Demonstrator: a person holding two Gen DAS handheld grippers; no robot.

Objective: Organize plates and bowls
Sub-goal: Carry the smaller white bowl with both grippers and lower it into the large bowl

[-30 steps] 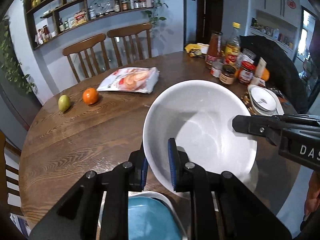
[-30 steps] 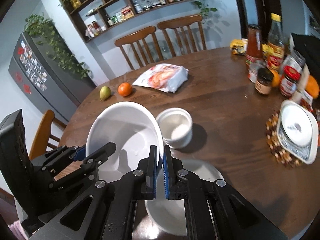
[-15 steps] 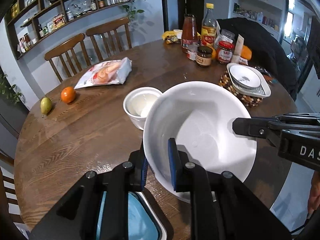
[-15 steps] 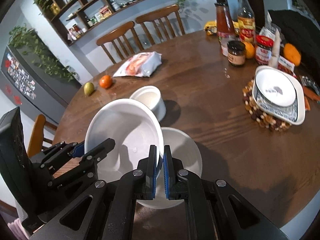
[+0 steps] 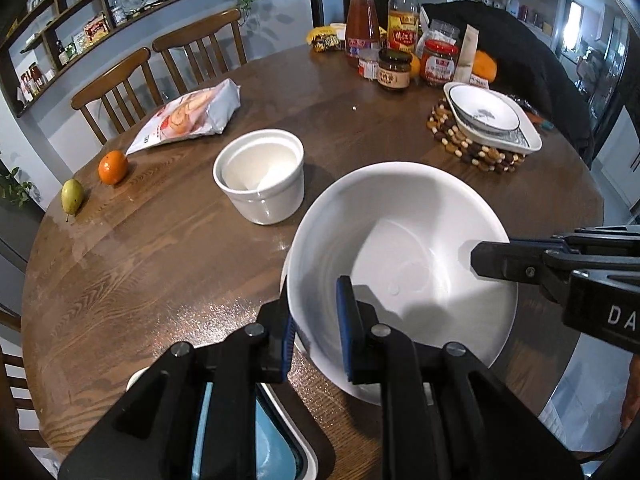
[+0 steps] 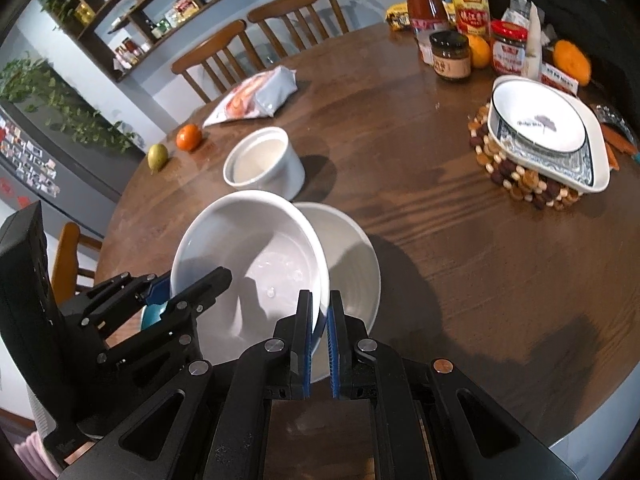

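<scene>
A large white bowl (image 5: pixel 400 256) (image 6: pixel 248 256) is held by both grippers. My left gripper (image 5: pixel 316 320) is shut on its near-left rim. My right gripper (image 6: pixel 319 324) is shut on its right rim and also shows in the left wrist view (image 5: pixel 492 264). The bowl hangs tilted just above a second white bowl (image 6: pixel 348 256) on the round wooden table (image 6: pixel 440 216). A white ramekin (image 5: pixel 260 176) (image 6: pixel 264 164) stands behind them. A blue-and-white dish (image 5: pixel 224 432) lies under my left gripper. A patterned bowl (image 6: pixel 538 122) sits in a square dish (image 6: pixel 592 176) on a beaded trivet at the right.
An orange (image 5: pixel 113 161) and a pear (image 5: pixel 72 196) lie at the far left. A snack bag (image 5: pixel 192 114) lies at the back. Jars and bottles (image 5: pixel 400 40) crowd the back right. Two wooden chairs (image 5: pixel 160 68) stand behind the table.
Both grippers have carried the large bowl forward and down over the table. It now hangs over the second white bowl, closer to the ramekin.
</scene>
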